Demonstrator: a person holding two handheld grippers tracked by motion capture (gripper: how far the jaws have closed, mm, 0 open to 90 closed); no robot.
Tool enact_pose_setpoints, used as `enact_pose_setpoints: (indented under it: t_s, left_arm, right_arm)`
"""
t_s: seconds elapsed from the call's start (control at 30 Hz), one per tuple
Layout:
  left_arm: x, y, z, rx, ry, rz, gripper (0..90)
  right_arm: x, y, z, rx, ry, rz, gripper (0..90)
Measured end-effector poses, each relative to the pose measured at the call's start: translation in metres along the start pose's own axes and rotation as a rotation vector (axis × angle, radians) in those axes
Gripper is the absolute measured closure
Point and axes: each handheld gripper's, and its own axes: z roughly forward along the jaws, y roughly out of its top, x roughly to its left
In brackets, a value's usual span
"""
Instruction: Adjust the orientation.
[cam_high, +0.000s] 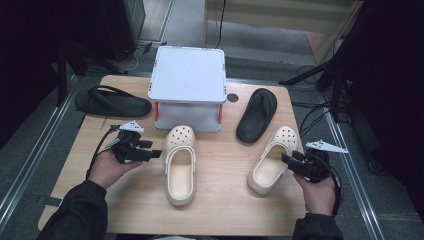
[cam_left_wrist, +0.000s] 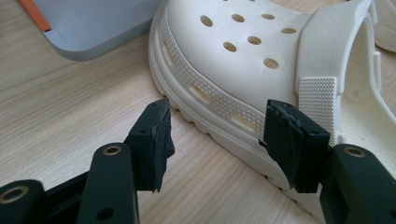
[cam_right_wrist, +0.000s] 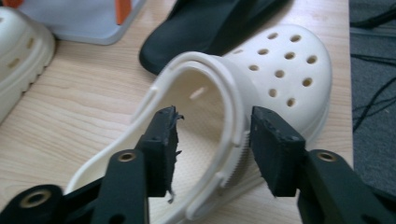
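Right gripper view: spread right hand-held gripper (cam_right_wrist: 212, 140) apparently straddles cream clog's (cam_right_wrist: 280, 74) side wall.

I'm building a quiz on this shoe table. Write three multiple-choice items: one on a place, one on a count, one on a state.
1. Where does the white stand sit?
A. at the table's far edge, in the middle
B. at the near right corner
C. on the floor

2. How many cream clogs lie on the table?
A. one
B. two
C. four

3. How do the right gripper's jaws stand?
A. shut tight on a black sandal
B. hidden under the stand
C. open, one either side of the right clog's side wall

Key: 1 A, the high view shows it at the far middle. 2 B, the left clog and the right one. 3 C, gaps show beside both pads in the right gripper view.
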Motion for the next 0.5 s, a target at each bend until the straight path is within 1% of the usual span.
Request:
enact_pose_setpoints:
  t_s: [0.07, 0.1, 0.13, 0.17, 0.2, 0.23, 0.27, 0.3, 0.4, 0.43, 0.5]
  left_arm:
    - [0.000, 0.000, 0.001, 0.006, 0.005, 0.000, 42.4]
    - [0.000, 0.000, 0.001, 0.006, 0.005, 0.000, 42.3]
    - [0.000, 0.000, 0.002, 0.007, 0.006, 0.001, 42.3]
    - [0.000, 0.000, 0.002, 0.007, 0.006, 0.001, 42.3]
    - [0.000, 0.000, 0.002, 0.007, 0.006, 0.001, 42.3]
    - [0.000, 0.000, 0.002, 0.007, 0.006, 0.001, 42.3]
    - [0.000, 0.000, 0.002, 0.008, 0.006, 0.001, 42.3]
    - [0.000, 0.000, 0.002, 0.005, 0.007, 0.000, 42.3]
    - [0.001, 0.000, 0.002, 0.007, 0.009, 0.001, 42.3]
    - [0.001, 0.000, 0.002, 0.008, 0.008, 0.003, 42.3]
    - [0.001, 0.000, 0.003, 0.012, 0.009, 0.004, 42.3]
  right_arm:
    - [-0.004, -0.001, 0.005, 0.019, -0.021, 0.005, 49.8]
    - [-0.004, -0.001, 0.005, 0.019, -0.021, 0.005, 49.8]
    - [-0.006, -0.002, 0.010, 0.034, -0.037, 0.013, 49.7]
    - [-0.006, -0.002, 0.010, 0.034, -0.037, 0.013, 49.7]
    - [-0.008, -0.003, 0.016, 0.044, -0.053, 0.025, 49.6]
    - [-0.008, -0.003, 0.016, 0.044, -0.053, 0.025, 49.6]
    - [-0.009, -0.004, 0.022, 0.059, -0.070, 0.044, 50.5]
    - [-0.009, -0.004, 0.023, 0.066, -0.077, 0.059, 50.8]
    - [-0.008, -0.003, 0.026, 0.066, -0.090, 0.077, 51.1]
    - [-0.008, -0.003, 0.027, 0.063, -0.103, 0.077, 51.2]
    - [-0.007, -0.003, 0.029, 0.056, -0.113, 0.079, 51.2]
